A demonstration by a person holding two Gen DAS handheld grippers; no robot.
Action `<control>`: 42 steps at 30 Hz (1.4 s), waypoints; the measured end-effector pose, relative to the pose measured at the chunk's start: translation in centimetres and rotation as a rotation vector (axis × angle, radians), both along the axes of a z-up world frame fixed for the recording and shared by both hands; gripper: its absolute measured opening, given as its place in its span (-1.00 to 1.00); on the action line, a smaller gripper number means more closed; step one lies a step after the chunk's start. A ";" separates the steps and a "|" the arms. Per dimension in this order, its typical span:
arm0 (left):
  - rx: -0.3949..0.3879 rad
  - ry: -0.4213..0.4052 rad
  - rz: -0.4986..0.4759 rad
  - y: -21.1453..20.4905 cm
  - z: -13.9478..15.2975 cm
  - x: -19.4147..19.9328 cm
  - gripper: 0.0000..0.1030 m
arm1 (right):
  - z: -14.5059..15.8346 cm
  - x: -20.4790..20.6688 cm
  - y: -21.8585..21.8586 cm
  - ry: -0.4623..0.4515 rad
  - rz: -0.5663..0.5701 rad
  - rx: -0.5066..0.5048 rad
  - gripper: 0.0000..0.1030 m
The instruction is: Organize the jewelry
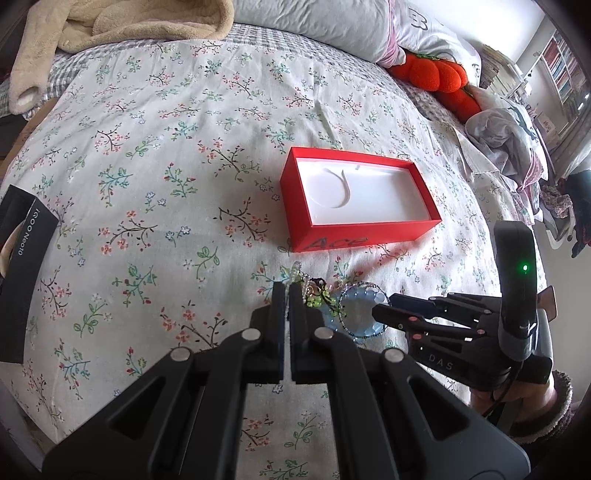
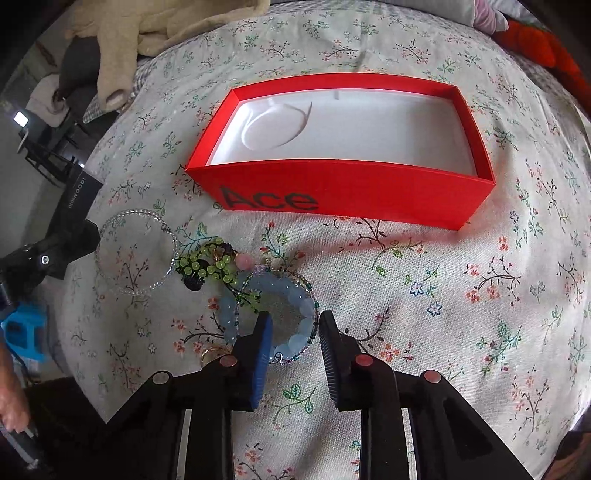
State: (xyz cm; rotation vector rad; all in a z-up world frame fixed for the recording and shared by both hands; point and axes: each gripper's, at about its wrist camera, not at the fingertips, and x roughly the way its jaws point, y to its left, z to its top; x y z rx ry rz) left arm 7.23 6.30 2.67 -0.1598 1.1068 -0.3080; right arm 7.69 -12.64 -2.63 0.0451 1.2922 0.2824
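An open red box (image 2: 343, 192) marked "Ace" with a white lining lies on the floral bed; it also shows in the left wrist view (image 1: 369, 230). In front of it lies a jewelry heap: a clear bead bracelet (image 2: 135, 251), a green bead piece (image 2: 207, 267) and a pale blue bead bracelet (image 2: 299, 317), which also shows in the left wrist view (image 1: 360, 310). My right gripper (image 2: 295, 332) is open, its fingers straddling the near side of the blue bracelet. My left gripper (image 1: 287, 291) is shut with nothing seen between its fingers, its tips at the left edge of the heap.
A black phone box (image 1: 22, 273) lies at the bed's left edge. A beige blanket (image 1: 122, 26) and pillows (image 1: 314, 22) lie at the far side. An orange plush toy (image 1: 439, 77) and crumpled clothes (image 1: 506, 129) lie at the far right.
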 end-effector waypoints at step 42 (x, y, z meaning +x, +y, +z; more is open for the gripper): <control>0.041 0.035 0.010 1.3 -1.3 -0.3 -0.95 | -0.1 1.6 -1.5 -0.096 -0.041 -0.126 0.09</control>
